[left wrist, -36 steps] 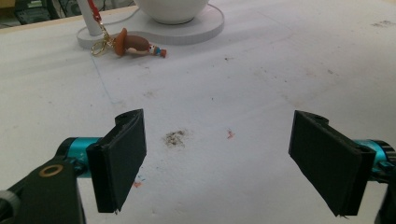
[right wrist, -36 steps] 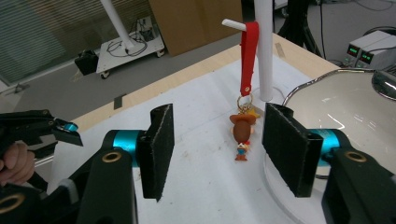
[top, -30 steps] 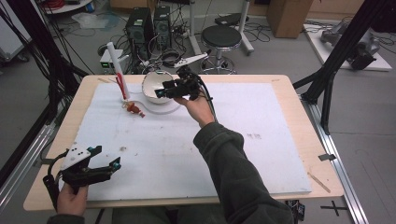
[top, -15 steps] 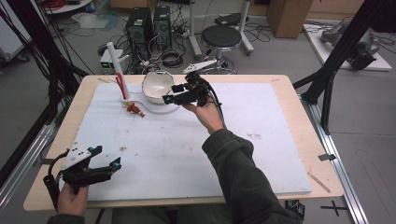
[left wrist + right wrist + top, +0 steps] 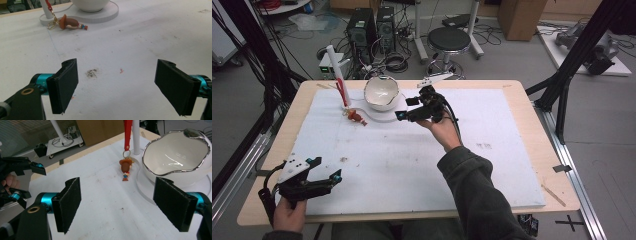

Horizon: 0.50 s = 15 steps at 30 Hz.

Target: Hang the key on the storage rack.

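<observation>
A white bowl [image 5: 381, 93] with a silver rim [image 5: 175, 157] sits on a flat white stand base [image 5: 384, 118] at the far middle of the table. From a white post [image 5: 337, 70] a red strap [image 5: 128, 132] hangs with a small brown figurine keychain [image 5: 355, 117] [image 5: 124, 168] [image 5: 71, 23] that lies on the mat. My right gripper [image 5: 404, 108] [image 5: 117, 206] hovers just right of the bowl. Its jaws have just been opening and nothing is between them. Near the front left corner my left gripper [image 5: 326, 168] [image 5: 118, 87] is open and empty.
A white foam mat [image 5: 492, 150] covers most of the wooden table [image 5: 557, 165]. Small stains mark the mat [image 5: 92, 72]. Beyond the far edge stand a black stool [image 5: 451, 39], computer towers and cables on the floor. Black frame legs flank both sides.
My right gripper has drawn away from the bowl's right rim, moving right and toward the person, with its jaws wider apart. The left gripper has stayed put.
</observation>
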Each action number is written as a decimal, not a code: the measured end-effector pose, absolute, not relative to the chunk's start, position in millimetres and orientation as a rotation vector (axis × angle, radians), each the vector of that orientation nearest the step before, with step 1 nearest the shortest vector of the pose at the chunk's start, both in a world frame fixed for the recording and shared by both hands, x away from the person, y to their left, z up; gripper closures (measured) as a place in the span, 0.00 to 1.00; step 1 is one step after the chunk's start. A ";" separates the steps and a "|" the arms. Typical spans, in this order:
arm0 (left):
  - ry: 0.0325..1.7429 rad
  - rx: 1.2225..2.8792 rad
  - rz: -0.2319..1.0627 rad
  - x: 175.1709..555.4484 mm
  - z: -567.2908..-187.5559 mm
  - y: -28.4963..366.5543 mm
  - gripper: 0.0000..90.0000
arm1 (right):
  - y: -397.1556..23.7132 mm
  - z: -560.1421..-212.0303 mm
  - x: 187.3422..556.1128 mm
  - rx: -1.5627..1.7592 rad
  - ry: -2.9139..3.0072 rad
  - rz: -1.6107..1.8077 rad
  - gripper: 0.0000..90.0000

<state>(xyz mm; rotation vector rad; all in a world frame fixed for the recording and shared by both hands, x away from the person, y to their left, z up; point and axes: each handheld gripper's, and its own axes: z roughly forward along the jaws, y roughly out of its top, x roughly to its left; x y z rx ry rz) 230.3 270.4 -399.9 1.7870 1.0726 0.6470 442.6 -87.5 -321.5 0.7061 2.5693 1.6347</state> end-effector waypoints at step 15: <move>1.071 1.792 0.644 230.7 -399.7 269.3 0.22 | -113.4 -329.8 430.5 0.741 2.540 1.616 0.22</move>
